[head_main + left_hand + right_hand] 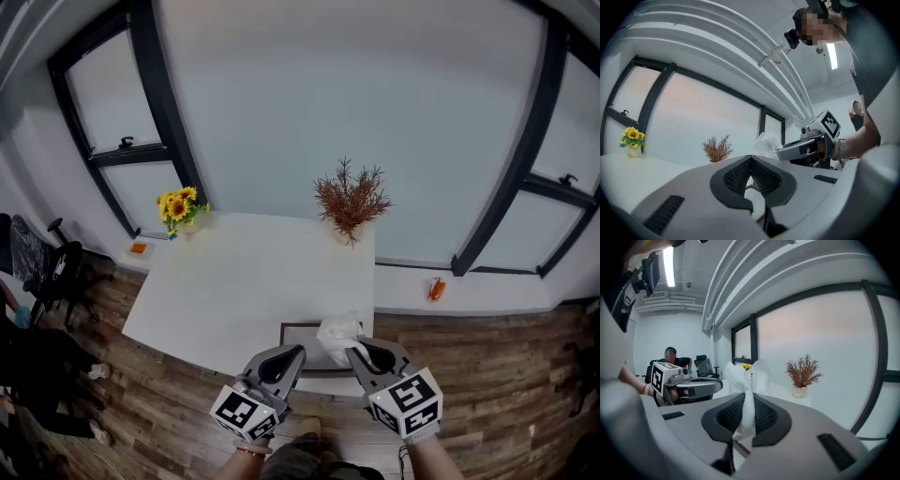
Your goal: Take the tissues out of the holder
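The tissue stands bunched just above the holder, which sits at the near edge of the white worktop. The right tongs are clenched on the tissue's lower part, and the rest billows above the pads. Whether its tail is still caught in the holder is hard to tell from the head view; it looks nearly free.

The left tongs hang just beside the holder's left side with their pads pressed together and nothing between them.

The step in hand seems to be drawing this tissue up and out. The next move calls for a steady lift clear of the holder, perhaps with the left tongs pressing the holder down so it does not rise too.

Sunflowers and a dried plant stand well apart at the worktop's far edge.
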Demonstrator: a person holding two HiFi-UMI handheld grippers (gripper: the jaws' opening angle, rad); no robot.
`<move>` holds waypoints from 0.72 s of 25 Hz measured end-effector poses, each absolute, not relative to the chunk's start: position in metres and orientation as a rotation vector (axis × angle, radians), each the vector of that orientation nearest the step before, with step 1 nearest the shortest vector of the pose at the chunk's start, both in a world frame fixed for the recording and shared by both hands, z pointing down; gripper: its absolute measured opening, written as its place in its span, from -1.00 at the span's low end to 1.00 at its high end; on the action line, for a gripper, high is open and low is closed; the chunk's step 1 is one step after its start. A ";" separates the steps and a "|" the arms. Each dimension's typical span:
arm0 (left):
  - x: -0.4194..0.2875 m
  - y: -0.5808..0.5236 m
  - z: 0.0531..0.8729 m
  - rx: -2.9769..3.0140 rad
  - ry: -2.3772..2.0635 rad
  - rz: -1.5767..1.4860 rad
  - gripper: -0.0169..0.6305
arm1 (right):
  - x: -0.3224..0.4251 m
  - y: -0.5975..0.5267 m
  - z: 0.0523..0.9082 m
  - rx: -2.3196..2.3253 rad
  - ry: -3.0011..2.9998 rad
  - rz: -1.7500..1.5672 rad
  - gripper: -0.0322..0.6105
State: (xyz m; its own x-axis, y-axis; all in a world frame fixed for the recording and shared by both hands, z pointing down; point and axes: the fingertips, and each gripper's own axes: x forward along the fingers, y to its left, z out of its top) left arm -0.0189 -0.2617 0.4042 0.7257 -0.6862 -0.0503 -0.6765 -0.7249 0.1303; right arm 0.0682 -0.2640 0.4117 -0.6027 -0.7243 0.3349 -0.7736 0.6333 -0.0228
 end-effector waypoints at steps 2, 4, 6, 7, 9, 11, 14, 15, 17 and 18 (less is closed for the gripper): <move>-0.021 -0.262 0.403 2.820 -1.135 -0.146 -0.92 | 0.069 -0.262 0.412 1.238 -2.560 0.226 -0.79; -0.023 -0.261 0.403 2.816 -1.150 -0.148 -0.92 | 0.067 -0.261 0.411 1.263 -2.560 0.219 -0.79; -0.024 -0.261 0.402 2.812 -1.161 -0.151 -0.92 | 0.067 -0.259 0.412 1.285 -2.554 0.212 -0.79; -0.024 -0.261 0.402 2.810 -1.164 -0.153 -0.93 | 0.067 -0.259 0.413 1.293 -2.552 0.210 -0.79; -0.024 -0.259 0.402 2.808 -1.163 -0.158 -0.92 | 0.065 -0.257 0.413 1.301 -2.553 0.211 -0.79; -0.025 -0.257 0.402 2.806 -1.163 -0.161 -0.92 | 0.063 -0.256 0.413 1.305 -2.552 0.208 -0.79; -0.027 -0.256 0.404 2.794 -1.177 -0.165 -0.92 | 0.062 -0.255 0.413 1.311 -2.554 0.209 -0.79; -0.028 -0.256 0.404 2.791 -1.180 -0.168 -0.92 | 0.061 -0.255 0.413 1.314 -2.556 0.209 -0.79; -0.029 -0.255 0.404 2.788 -1.183 -0.170 -0.93 | 0.061 -0.254 0.413 1.325 -2.559 0.208 -0.79; -0.029 -0.255 0.405 2.788 -1.184 -0.170 -0.93 | 0.060 -0.253 0.413 1.328 -2.561 0.208 -0.79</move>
